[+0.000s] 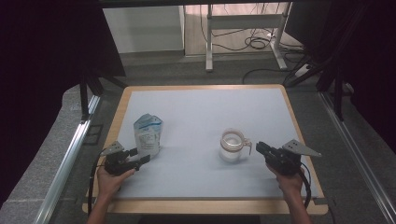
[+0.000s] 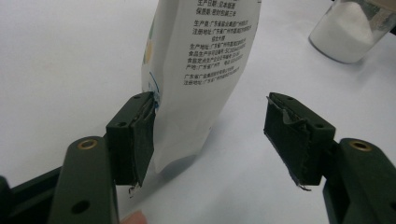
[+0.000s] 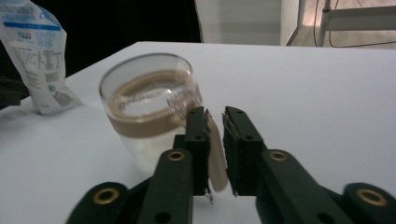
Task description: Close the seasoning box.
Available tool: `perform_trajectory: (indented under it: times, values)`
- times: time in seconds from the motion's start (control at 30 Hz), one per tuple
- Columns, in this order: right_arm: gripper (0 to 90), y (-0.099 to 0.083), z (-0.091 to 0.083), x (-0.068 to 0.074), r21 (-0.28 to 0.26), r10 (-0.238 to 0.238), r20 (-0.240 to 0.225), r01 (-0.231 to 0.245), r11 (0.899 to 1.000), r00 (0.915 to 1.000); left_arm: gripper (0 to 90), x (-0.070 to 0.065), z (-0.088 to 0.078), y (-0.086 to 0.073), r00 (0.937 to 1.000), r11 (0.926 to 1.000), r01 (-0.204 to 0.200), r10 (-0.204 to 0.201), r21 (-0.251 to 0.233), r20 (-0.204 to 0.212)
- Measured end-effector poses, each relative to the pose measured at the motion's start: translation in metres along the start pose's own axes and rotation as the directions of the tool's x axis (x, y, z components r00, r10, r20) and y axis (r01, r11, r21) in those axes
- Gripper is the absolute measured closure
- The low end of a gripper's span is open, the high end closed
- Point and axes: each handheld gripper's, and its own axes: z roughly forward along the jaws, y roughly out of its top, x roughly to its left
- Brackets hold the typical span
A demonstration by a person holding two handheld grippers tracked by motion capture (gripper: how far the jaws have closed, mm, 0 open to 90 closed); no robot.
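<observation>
A: Where was the jar relative to the right gripper?

B: Directly ahead of it, touching. The jar stood upright on the bench, white powder in the bottom, and its tan handle stuck out toward the right gripper and sat between the jaws. The jaws were nearly pressed together around that handle, with a sliver of gap showing in the right gripper view. I couldn't tell if the pads still bit.

A: And the pouch?

B: Upright too, long axis vertical, just ahead of the left gripper. That one was spread wide. In the left gripper view, one pad sat against the pouch's lower edge, the other stood well clear, so no pinch.

A: Nearer hand for each?

B: Left for the pouch, right for the jar. My read: the next move hinged on the pouch lying only partly between the left jaws, off to one side. It'd need centring before closing.
</observation>
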Motion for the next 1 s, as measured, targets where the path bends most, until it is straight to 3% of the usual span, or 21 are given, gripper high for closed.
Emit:
perform_trajectory:
  times: [0.2, 0.23, 0.43, 1.0]
  values:
    - [66.3, -0.016, -0.002, -0.011, 0.028, 0.008, 0.027, -0.009, 1.000, 0.9996, 34.3, 0.001, 0.000, 0.000, 1.0000, 1.0000, -0.003, 0.003, 0.001, 0.001]
    - [61.1, -0.023, -0.001, -0.016, 0.039, 0.023, 0.038, -0.025, 0.999, 0.9990, 34.2, 0.001, 0.001, -0.001, 1.0000, 1.0000, -0.005, 0.005, 0.004, 0.000]
    - [55.0, -0.038, 0.002, -0.023, 0.085, 0.024, 0.058, -0.029, 0.996, 0.9981, 34.1, 0.000, 0.001, -0.001, 1.0000, 0.9999, -0.009, 0.009, 0.006, -0.001]
    - [50.8, -0.036, -0.004, -0.022, 0.062, 0.019, 0.050, -0.022, 0.998, 0.9986, 33.8, -0.002, 0.001, -0.001, 0.9999, 0.9999, -0.010, 0.010, 0.009, -0.003]
